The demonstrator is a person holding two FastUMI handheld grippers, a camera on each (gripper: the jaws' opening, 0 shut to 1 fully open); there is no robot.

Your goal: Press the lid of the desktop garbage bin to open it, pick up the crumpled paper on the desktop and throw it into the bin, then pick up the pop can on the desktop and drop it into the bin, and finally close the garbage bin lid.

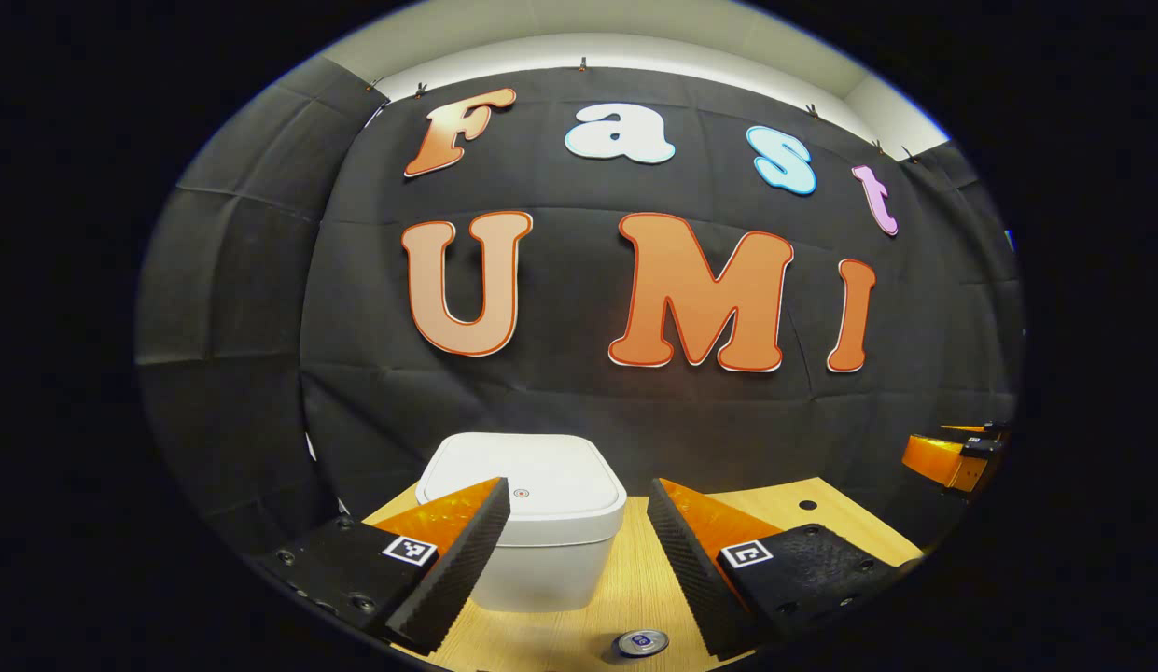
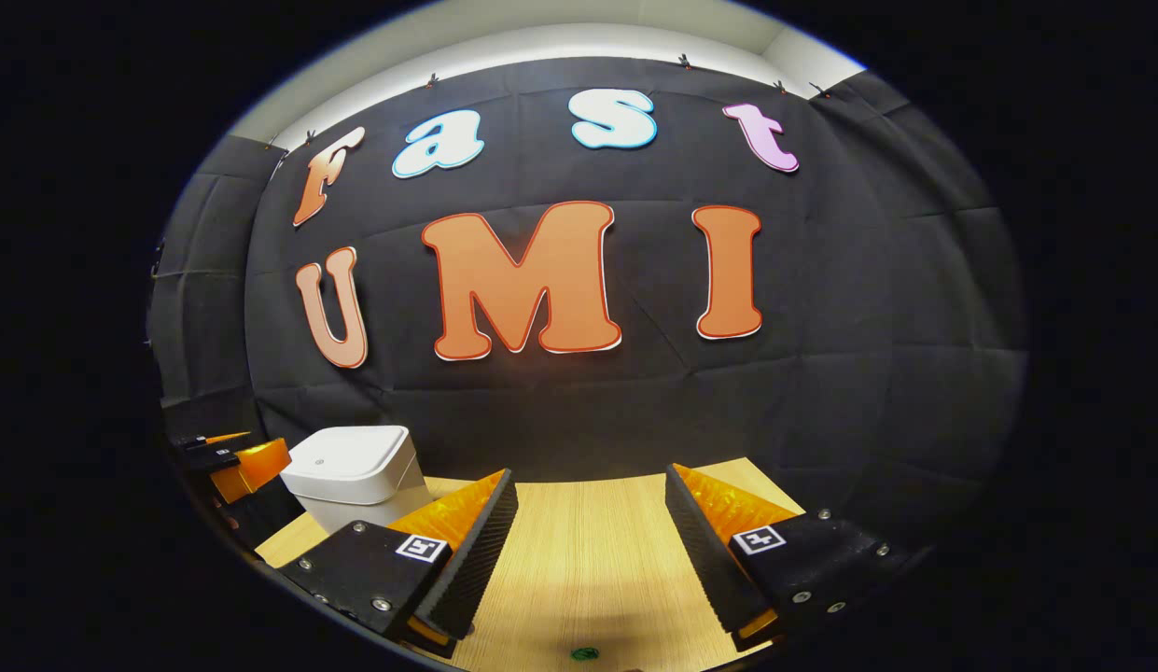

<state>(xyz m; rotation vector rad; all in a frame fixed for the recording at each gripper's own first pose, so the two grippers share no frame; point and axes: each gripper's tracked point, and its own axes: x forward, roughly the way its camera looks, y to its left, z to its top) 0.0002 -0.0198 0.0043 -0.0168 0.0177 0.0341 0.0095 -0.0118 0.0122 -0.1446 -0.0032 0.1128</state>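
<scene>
I am holding both grippers above the wooden desktop (image 1: 625, 579) and facing the black booth wall; the left gripper (image 1: 579, 560) is showing its fingers spread apart with nothing between them, and the right gripper (image 2: 588, 551) is likewise standing open and empty. The garbage bin (image 1: 541, 541) is sitting on the desktop directly ahead of the left gripper, its lid (image 1: 518, 471) lying flat and closed, so I am judging the first step, pressing the lid, as not yet done. In the right gripper view the same bin (image 2: 355, 476) is appearing off to the left, just beside the left gripper's fingers. I am treating the bin as a light, rigid plastic shell that could slide on the smooth wood under an off-centre push; the small round mark (image 1: 521, 492) near the lid's front edge is probably the press point, so I am planning a straight downward press there with one fingertip. The pop can (image 1: 642, 642) is showing only its metal top at the bottom edge of the left gripper view, between the fingers, with its body cut off; I am expecting it to be light, thin-walled, slippery and easily dented, best gripped across the middle of its side. A small green object (image 2: 585, 653) at the lower edge of the right gripper view is too small to identify, and I am not able to make out the crumpled paper
</scene>
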